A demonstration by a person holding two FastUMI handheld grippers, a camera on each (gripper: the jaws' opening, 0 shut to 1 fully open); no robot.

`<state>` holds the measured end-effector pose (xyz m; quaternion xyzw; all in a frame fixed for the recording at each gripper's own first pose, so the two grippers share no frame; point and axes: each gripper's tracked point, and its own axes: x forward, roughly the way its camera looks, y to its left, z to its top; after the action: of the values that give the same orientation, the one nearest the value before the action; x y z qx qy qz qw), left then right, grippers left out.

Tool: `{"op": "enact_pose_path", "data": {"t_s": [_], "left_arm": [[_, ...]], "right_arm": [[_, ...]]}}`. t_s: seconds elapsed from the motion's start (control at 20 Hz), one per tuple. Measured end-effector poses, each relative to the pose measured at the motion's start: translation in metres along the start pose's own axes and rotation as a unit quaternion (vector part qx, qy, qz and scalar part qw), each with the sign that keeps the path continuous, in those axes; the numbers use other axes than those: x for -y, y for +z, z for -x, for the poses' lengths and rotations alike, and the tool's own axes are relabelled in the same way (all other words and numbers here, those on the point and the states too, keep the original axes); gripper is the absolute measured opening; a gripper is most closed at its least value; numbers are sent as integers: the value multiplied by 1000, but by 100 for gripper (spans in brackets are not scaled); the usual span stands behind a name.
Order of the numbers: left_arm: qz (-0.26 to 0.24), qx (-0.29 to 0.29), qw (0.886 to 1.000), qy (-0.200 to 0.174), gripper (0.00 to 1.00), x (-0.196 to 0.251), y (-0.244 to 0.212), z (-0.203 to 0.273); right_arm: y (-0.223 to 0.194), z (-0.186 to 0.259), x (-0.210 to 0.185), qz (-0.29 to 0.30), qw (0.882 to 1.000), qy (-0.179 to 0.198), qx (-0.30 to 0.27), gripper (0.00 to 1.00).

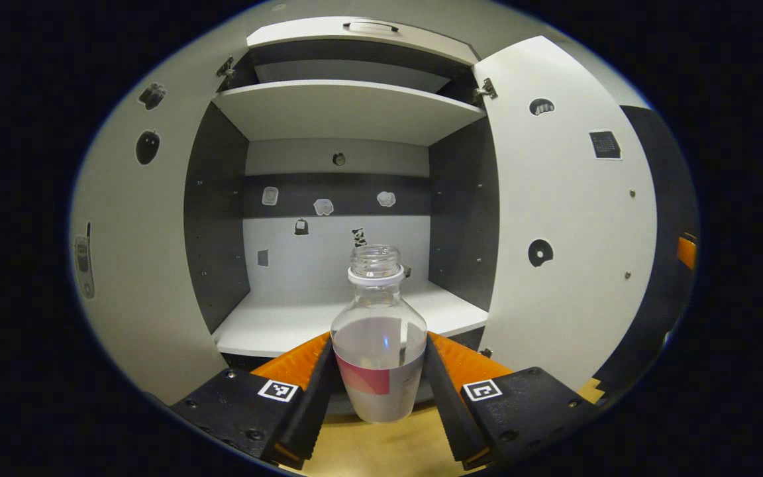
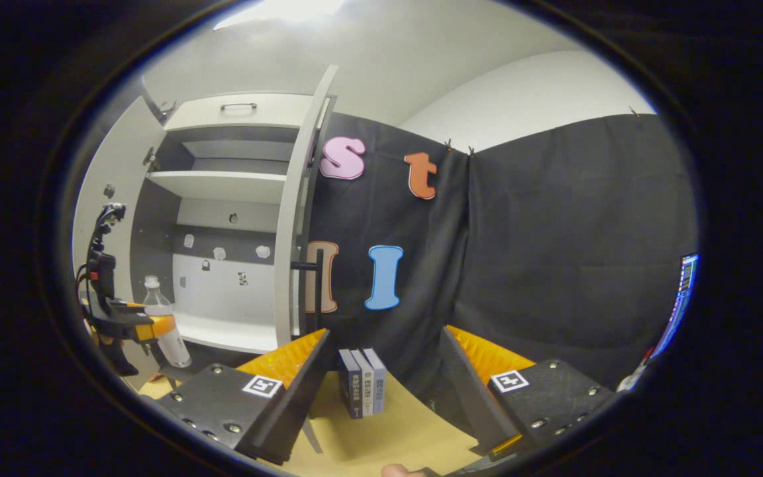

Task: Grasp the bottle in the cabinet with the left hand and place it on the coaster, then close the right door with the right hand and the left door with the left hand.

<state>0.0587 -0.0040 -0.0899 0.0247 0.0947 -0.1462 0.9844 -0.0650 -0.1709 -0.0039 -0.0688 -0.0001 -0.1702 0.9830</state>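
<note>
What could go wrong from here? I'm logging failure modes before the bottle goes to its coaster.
1. The bottle has no cap, and the right gripper view shows it tilted; liquid, if any is inside, could spill in transit.
2. The left tool grips the smooth lower body, so the bottle may slip or pivot.
3. The right door stands open beside the path; a sideways swing could clip it.

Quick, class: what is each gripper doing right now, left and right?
Left gripper: shut on the bottle, one of the fingers pressing each side.
Right gripper: open, holding nothing.
</note>
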Motion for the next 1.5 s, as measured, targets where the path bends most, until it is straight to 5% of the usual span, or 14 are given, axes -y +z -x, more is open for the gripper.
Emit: {"op": "enact_pose_path", "data": {"t_s": [0.4,0.65,1.05,1.5], "left_arm": [[30,-16,995,-89,75,33,-49,37],[46,-54,992,-108,76,36,-100,56],[-2,-134,980,-147,76,55,-186,88],[69,-197,967,-145,77,63,-252,109]], "right_arm": [[8,-12,6,3,1000,4,12,99],[10,-16,12,13,1000,3,17,99],[12,-20,15,21,999,5,23,99],[8,-21,23,38,999,0,24,99]]}}
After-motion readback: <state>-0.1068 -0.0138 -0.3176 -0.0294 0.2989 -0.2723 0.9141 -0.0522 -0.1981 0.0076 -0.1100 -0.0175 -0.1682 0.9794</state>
